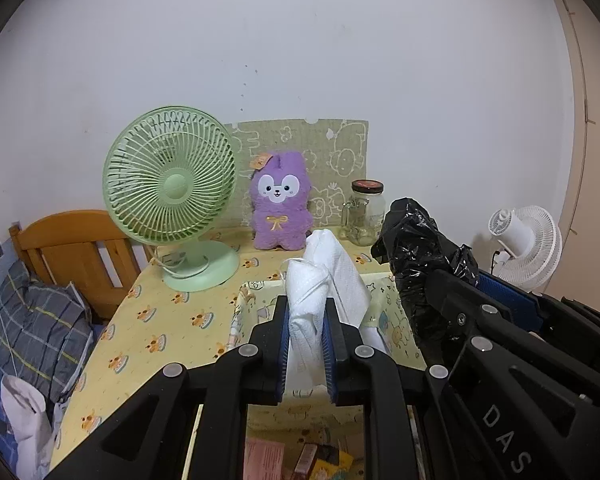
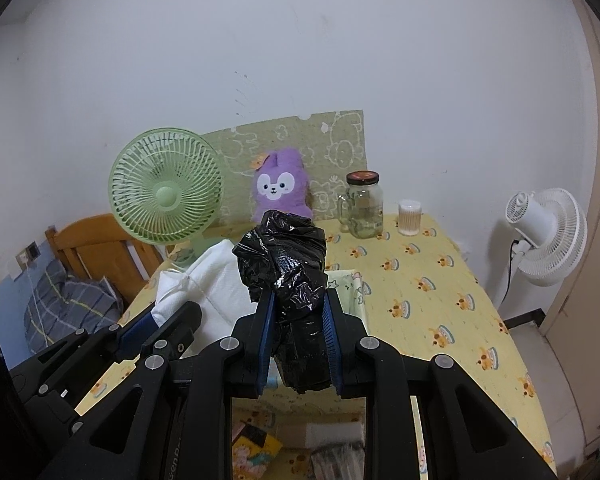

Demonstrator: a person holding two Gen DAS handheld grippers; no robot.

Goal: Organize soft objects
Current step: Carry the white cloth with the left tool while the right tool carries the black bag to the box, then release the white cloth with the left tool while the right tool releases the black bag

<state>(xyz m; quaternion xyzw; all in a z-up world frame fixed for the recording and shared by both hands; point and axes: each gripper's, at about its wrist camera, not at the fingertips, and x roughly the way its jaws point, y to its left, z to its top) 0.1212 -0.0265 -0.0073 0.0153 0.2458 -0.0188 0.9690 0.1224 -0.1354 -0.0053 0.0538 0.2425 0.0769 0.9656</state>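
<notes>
My left gripper is shut on a white paper towel bundle and holds it above a fabric storage bin on the table. My right gripper is shut on a crumpled black plastic bag, held beside the left one; the bag also shows in the left wrist view, and the white bundle in the right wrist view. A purple plush rabbit sits upright at the back of the table against a patterned board.
A green desk fan stands at the back left. A glass jar stands right of the plush, a cotton swab tub beyond it. A white floor fan stands off the table's right. A bed with a wooden headboard lies left.
</notes>
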